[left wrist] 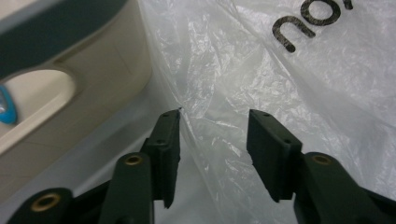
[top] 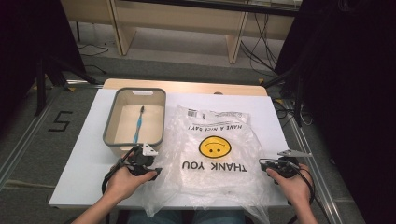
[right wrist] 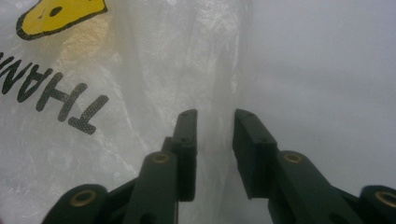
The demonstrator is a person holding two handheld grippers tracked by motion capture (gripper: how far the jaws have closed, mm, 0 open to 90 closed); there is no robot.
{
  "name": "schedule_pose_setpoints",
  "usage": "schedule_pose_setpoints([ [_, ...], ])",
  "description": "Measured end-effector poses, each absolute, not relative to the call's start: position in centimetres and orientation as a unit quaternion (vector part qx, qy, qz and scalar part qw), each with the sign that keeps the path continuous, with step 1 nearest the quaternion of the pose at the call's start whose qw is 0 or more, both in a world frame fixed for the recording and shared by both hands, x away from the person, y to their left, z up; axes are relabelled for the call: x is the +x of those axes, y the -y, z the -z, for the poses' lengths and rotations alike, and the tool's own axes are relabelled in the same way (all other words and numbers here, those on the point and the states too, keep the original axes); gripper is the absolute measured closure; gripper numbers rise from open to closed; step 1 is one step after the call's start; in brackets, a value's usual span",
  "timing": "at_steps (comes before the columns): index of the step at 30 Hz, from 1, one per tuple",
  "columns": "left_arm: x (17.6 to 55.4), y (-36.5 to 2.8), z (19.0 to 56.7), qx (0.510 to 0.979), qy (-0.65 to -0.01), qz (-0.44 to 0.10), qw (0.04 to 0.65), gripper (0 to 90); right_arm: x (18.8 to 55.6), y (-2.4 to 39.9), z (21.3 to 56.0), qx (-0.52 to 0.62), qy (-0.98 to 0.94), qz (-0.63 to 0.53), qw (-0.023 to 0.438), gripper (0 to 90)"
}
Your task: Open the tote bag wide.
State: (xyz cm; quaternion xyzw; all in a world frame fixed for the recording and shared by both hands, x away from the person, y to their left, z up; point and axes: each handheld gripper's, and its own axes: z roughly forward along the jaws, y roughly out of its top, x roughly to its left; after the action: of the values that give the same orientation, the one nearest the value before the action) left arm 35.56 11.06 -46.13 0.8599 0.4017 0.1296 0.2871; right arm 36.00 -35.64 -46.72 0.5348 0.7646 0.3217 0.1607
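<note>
One clear plastic bag [top: 212, 149] lies flat on the white table [top: 79, 163], printed with one yellow smiley and "THANK YOU". At the bag's 9 o'clock, touching its edge, stands one grey bin [top: 135, 116] holding one blue toothbrush [top: 138, 125].

There are two grippers, one in each hand. The left gripper [top: 156, 171] sits at the bag's 8 o'clock corner, just near the bin's front wall. In the left gripper view its jaws stand apart with a fold of bag film between them; one pad touches the film, the other is clear of it. The right gripper [top: 262, 162] is at the bag's 4 o'clock edge. In the right gripper view its jaws are narrower, a small gap left, with the bag's edge running up between them; the pads do not press it.
</note>
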Motion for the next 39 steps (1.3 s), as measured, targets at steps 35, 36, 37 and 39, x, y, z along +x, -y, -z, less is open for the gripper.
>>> schedule_pose_setpoints([
  [35, 37.0, -9.8, 45.2, 0.844, -0.388, -0.195, 0.315, 89.5, 35.1, 37.1, 45.4, 0.570, -0.727, -0.337, 0.180, 90.0],
  [36, 37.1, -9.8, 45.1, 0.842, -0.388, -0.197, 0.318, 89.5, 35.1, 37.2, 45.4, 0.571, -0.725, -0.338, 0.182, 90.0],
  [37, 37.1, -9.7, 45.1, 0.839, -0.388, -0.201, 0.323, 89.4, 35.0, 37.3, 45.4, 0.573, -0.724, -0.338, 0.183, 90.0],
  [39, 37.2, -9.5, 45.1, 0.836, -0.383, -0.208, 0.332, 83.6, 34.9, 37.4, 45.3, 0.576, -0.722, -0.336, 0.185, 90.0],
])
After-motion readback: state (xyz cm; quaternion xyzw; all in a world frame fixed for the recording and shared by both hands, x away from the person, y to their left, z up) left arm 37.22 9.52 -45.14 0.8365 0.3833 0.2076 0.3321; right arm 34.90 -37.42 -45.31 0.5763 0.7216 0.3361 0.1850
